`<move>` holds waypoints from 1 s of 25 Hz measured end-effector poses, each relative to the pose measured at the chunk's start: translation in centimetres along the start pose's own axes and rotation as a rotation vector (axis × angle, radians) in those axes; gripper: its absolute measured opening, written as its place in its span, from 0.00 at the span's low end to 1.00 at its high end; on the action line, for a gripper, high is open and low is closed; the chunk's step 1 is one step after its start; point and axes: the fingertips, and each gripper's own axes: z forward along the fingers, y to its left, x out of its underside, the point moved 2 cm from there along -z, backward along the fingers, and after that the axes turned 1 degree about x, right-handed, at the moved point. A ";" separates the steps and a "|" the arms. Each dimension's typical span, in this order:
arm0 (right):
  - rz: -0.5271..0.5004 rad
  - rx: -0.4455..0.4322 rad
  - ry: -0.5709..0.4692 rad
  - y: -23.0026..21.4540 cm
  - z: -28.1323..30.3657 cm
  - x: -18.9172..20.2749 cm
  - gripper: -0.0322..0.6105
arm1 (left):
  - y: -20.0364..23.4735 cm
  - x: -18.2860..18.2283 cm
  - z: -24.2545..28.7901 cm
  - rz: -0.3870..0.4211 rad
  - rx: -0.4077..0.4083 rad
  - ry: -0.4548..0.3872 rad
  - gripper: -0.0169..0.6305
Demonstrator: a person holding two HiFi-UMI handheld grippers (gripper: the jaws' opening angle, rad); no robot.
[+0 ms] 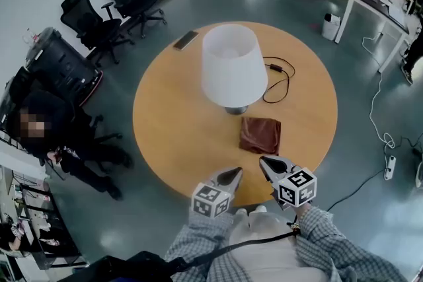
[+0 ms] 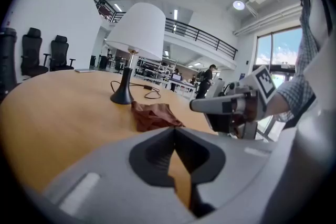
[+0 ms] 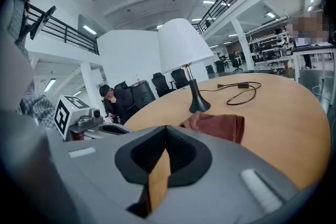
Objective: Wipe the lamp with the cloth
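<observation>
A lamp with a white shade [image 1: 232, 64] and a dark base [image 1: 236, 109] stands near the middle of the round wooden table [image 1: 172, 122]. A folded brown cloth [image 1: 260, 135] lies on the table just in front of the base, also seen as the cloth [image 2: 152, 115] and the cloth [image 3: 218, 126]. My left gripper [image 1: 236, 174] and right gripper [image 1: 266, 164] hover side by side over the table's near edge, short of the cloth. Both are shut with nothing between the jaws. The lamp [image 2: 137, 31] and the lamp [image 3: 184, 44] stand beyond each gripper.
The lamp's black cord and plug [image 1: 280, 76] loop across the table to the right of it. A phone [image 1: 186, 40] lies at the far left edge. Black office chairs [image 1: 109, 10] stand to the left, where a person [image 1: 59, 135] sits. White desks [image 1: 370, 0] are at the back right.
</observation>
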 end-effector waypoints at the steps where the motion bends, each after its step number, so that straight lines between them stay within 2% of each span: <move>1: 0.001 0.000 0.000 0.0 0.0 0.0 0.05 | 0.0 0.0 0.0 0.000 0.000 0.000 0.03; 15: 0.051 0.028 0.012 -1.1 -1.0 0.5 0.05 | -0.5 0.1 0.2 0.000 0.000 0.008 0.03; 25: 0.063 0.010 0.042 -2.1 -2.3 1.6 0.06 | -1.1 0.7 -0.7 -0.067 -0.072 -0.041 0.03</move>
